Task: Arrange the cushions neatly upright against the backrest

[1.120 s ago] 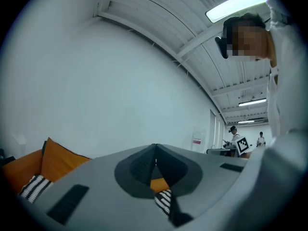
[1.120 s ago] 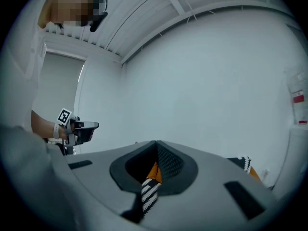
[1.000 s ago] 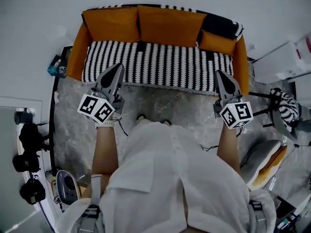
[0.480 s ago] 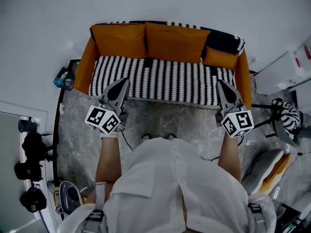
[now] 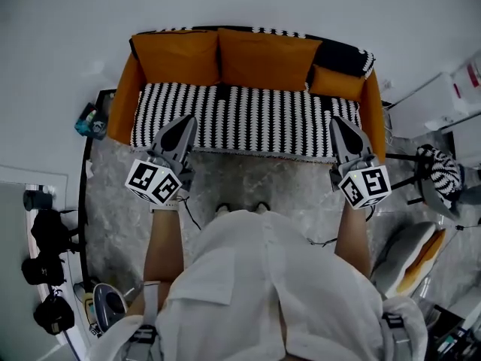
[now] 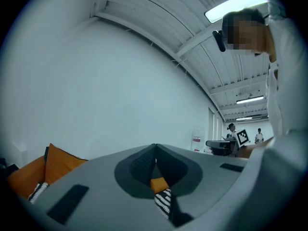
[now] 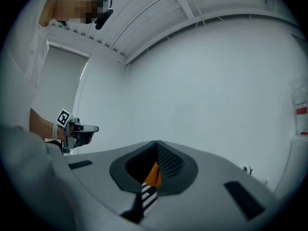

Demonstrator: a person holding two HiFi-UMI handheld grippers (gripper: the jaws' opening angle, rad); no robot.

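An orange sofa (image 5: 120, 100) with a black-and-white striped seat (image 5: 240, 111) stands against the wall. Two large orange cushions (image 5: 176, 55) (image 5: 267, 57) stand upright along the backrest. A smaller orange cushion (image 5: 336, 81) sits at the right end below a black throw (image 5: 342, 51). My left gripper (image 5: 188, 120) hovers over the seat's front left edge, shut and holding nothing. My right gripper (image 5: 336, 120) hovers by the right armrest, also shut and holding nothing. In the left gripper view the shut left gripper (image 6: 155, 150) points up at the wall. The right gripper (image 7: 157, 146) does the same in its own view.
Camera gear (image 5: 46, 232) and a blue object (image 5: 89, 119) lie on the floor to the left. A chair with a striped cushion (image 5: 440, 168) and white cabinets (image 5: 443, 104) stand at the right. Another cushion (image 5: 409, 254) lies at the lower right. A marbled rug (image 5: 255, 179) fronts the sofa.
The head view has shifted slightly. Both grippers stay shut in front of the sofa, and the cushions have not moved.
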